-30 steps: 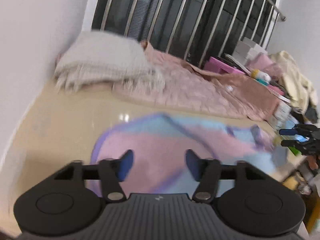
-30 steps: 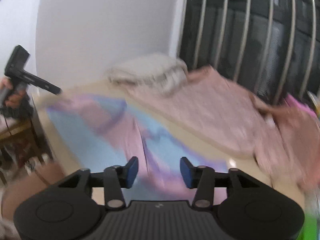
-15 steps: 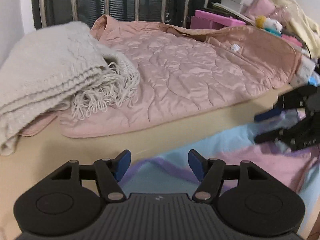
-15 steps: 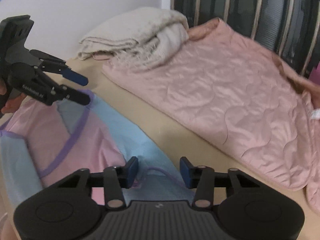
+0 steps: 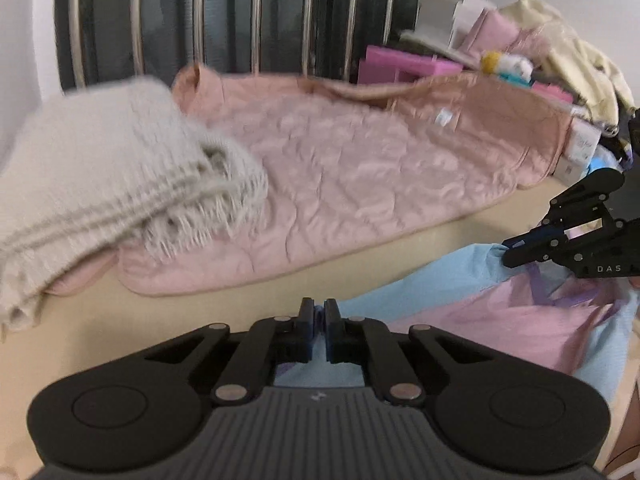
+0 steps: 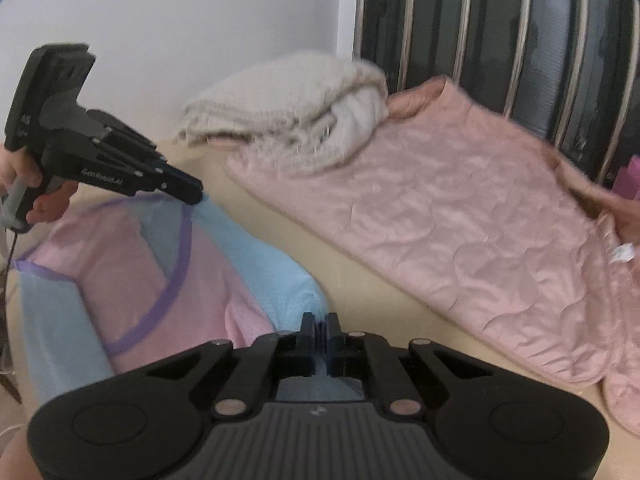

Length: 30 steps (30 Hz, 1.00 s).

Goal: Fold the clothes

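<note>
A light-blue and pink mesh shirt point(image 5: 480, 312) with purple trim lies on the beige surface point(image 5: 160, 320). My left gripper point(image 5: 319, 312) is shut on its blue far edge. In the right wrist view the shirt point(image 6: 168, 280) spreads to the left, and my right gripper point(image 6: 319, 328) is shut on another blue corner of the same edge. The left gripper also shows in the right wrist view point(image 6: 196, 196), pinching the collar end. The right gripper shows in the left wrist view point(image 5: 510, 250), clamped on the blue edge.
A pink quilted blanket point(image 5: 360, 184) lies just beyond the shirt, with a folded cream knitted throw point(image 5: 100, 184) on its left end. Metal bars point(image 5: 256, 16) stand behind. Pink boxes point(image 5: 404, 66) and piled clothes point(image 5: 568, 52) crowd the far right.
Both grippers came down onto the far edge of the shirt and went from open to shut on it. The views tilted lower toward the surface.
</note>
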Tool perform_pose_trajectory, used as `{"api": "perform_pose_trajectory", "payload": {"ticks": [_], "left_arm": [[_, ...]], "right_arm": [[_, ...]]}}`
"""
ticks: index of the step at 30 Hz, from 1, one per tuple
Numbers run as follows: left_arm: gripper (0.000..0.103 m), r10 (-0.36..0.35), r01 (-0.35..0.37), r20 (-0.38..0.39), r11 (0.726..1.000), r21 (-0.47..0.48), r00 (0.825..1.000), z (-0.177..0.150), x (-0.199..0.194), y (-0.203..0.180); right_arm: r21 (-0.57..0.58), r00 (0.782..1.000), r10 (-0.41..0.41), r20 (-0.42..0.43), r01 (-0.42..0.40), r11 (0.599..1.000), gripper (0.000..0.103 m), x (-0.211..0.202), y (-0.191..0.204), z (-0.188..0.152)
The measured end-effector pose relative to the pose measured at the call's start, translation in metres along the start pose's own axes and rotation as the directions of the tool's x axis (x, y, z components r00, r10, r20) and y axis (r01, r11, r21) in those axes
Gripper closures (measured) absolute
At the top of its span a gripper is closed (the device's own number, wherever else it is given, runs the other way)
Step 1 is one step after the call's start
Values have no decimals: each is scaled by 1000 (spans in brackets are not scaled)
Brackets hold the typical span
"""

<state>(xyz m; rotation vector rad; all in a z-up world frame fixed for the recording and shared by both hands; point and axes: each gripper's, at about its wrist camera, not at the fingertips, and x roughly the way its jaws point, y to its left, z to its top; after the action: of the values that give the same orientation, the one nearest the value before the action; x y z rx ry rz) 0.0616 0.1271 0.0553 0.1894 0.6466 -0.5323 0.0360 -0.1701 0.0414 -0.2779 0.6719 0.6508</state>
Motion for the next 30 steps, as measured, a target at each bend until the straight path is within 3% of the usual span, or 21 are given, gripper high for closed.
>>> {"api": "perform_pose_trajectory", "payload": {"ticks": [5,6,9,12,13,16,18,19,22,24,25,26,30], "left_arm": [[97,80,-88,89,991,96,993,-42,-64,-42],[96,88,-95,78,991,93,993,-56,-70,-48],[94,136,-136,12,988,69,991,-90,-77,-55],[94,165,-167,-62,986,-27,984,-106,-80,-42],[89,164,-168,-61,983,-72,985,-105,-84,-35],[28,186,-182,-12,947,-263,983,-88,-89,-4],[29,175,-164,-9,907,-387,985,-75,-77,16],[35,147,-143,-24,891,-430,989,-69,-68,24],[45,143,-166,-84,859,-485,986,-58,-39,35],[68,181,-219,-124,839,-497,976,-59,-26,36],[89,183,-222,-126,830,-512,975,-62,-25,37],[101,178,-214,-118,821,-529,977,-65,-27,39],[101,213,-212,-68,787,-580,975,-83,-46,41]], "right_arm": [[-102,995,-3,96,13,995,99,-62,33,-22],[-123,995,9,104,4,992,99,-74,40,-29],[-178,997,71,-7,-72,981,98,-83,64,-58],[-235,996,82,-31,-87,968,88,-88,78,-72],[-229,996,87,-17,-89,969,83,-93,77,-72],[-155,995,93,34,-87,984,75,-96,67,-62],[-111,994,88,62,-81,991,75,-93,62,-57],[-92,994,86,66,-80,993,75,-89,61,-56],[-42,993,89,77,-86,995,76,-77,63,-54],[-30,990,98,97,-95,995,76,-76,68,-56],[-32,990,99,105,-96,995,76,-77,72,-57],[-36,989,103,110,-99,994,76,-76,76,-57],[-53,984,140,108,-135,989,76,-66,90,-54]]}}
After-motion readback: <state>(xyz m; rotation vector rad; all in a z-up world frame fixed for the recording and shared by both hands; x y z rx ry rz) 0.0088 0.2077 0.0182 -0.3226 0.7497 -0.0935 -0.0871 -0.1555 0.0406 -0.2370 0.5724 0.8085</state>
